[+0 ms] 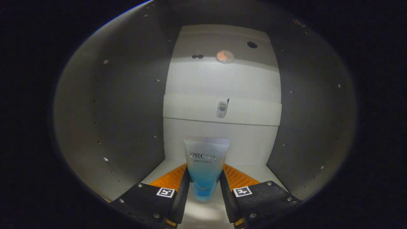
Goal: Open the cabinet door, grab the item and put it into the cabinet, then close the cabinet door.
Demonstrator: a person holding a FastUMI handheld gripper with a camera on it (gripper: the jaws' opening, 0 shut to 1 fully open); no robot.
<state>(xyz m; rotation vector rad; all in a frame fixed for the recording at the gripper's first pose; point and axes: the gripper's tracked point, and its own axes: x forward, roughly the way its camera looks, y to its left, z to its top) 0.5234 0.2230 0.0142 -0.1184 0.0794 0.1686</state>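
Gripper view: inside the cabinet (pixel 120 105), a tube (pixel 205 165) is gripped upright by the claw (pixel 204 187) near the floor's front edge.

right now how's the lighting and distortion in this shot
Gripper view: dim cabinet interior, side walls in shadow, back panel brighter with a reddish glare spot; fisheye bows the walls; the tube held in the claw is sharp.

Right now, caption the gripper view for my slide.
Gripper shut on a tube, holding it inside the open cabinet, a small phone on the shelf beyond.
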